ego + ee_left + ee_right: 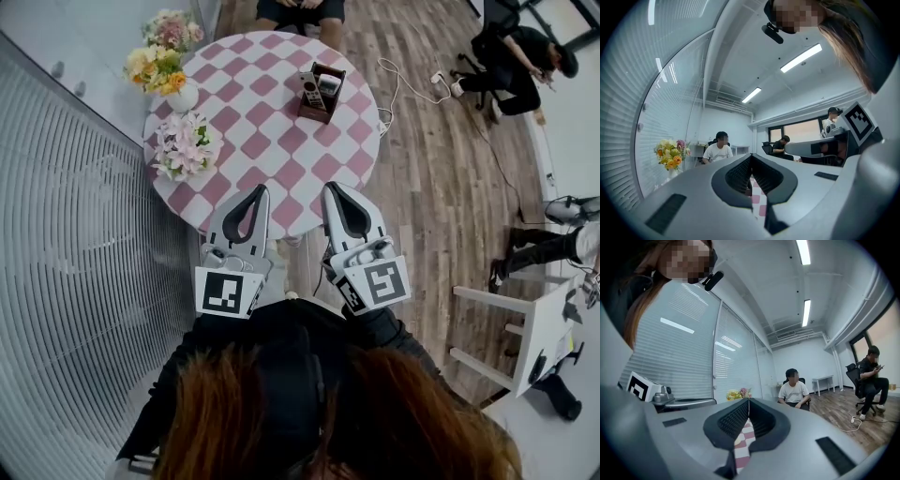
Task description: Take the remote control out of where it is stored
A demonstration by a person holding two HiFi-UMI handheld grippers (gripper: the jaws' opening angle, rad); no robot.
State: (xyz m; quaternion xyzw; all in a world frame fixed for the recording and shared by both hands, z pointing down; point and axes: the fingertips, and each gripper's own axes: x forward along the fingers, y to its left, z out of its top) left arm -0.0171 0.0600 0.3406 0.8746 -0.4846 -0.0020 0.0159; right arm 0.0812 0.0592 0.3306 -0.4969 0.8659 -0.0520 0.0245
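Jaws clenched on nothing, the right gripper (pixel 336 193) and left gripper (pixel 254 194) sit at the table (pixel 272 141) edge, with the remote control (pixel 310 90) upright in its brown holder (pixel 324 111) straight across, nearer the right.

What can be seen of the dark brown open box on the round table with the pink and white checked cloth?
The dark brown open box is rectangular, with upright walls and no lid; its material is unclear. It stands on the far right part of the round table with the pink and white checked cloth. A white remote control leans inside it, beside a second, greyish object that I cannot identify. Only the cloth and these contents touch it.
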